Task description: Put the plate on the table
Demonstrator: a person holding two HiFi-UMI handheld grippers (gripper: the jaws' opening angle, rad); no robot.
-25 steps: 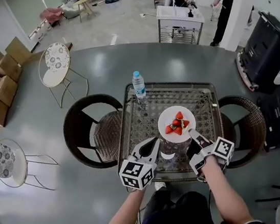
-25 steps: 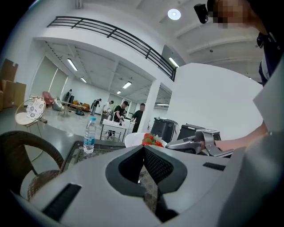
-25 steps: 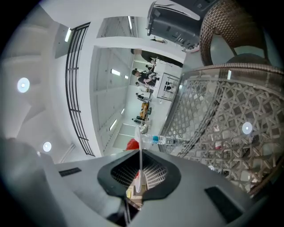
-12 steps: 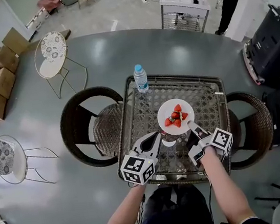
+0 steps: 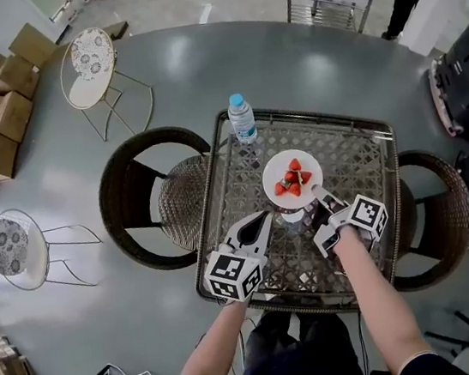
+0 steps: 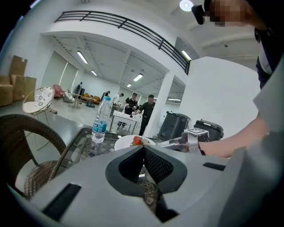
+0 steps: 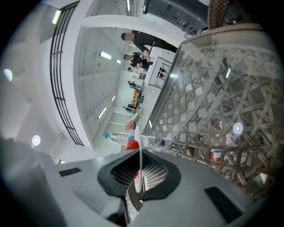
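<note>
Over the glass-topped wicker table (image 5: 361, 164), the right gripper (image 5: 316, 196) pinches the rim of the round white plate (image 5: 279, 171), the left gripper (image 5: 259, 221) sits closed and empty, and tilting could spill the red strawberries (image 5: 293, 182).

table (image 5: 364, 171): square, glass top over woven wicker, dark rim | on it: water bottle (image 5: 242, 119), standing upright at far left corner | under the table: grey floor (image 5: 147, 307)
</note>
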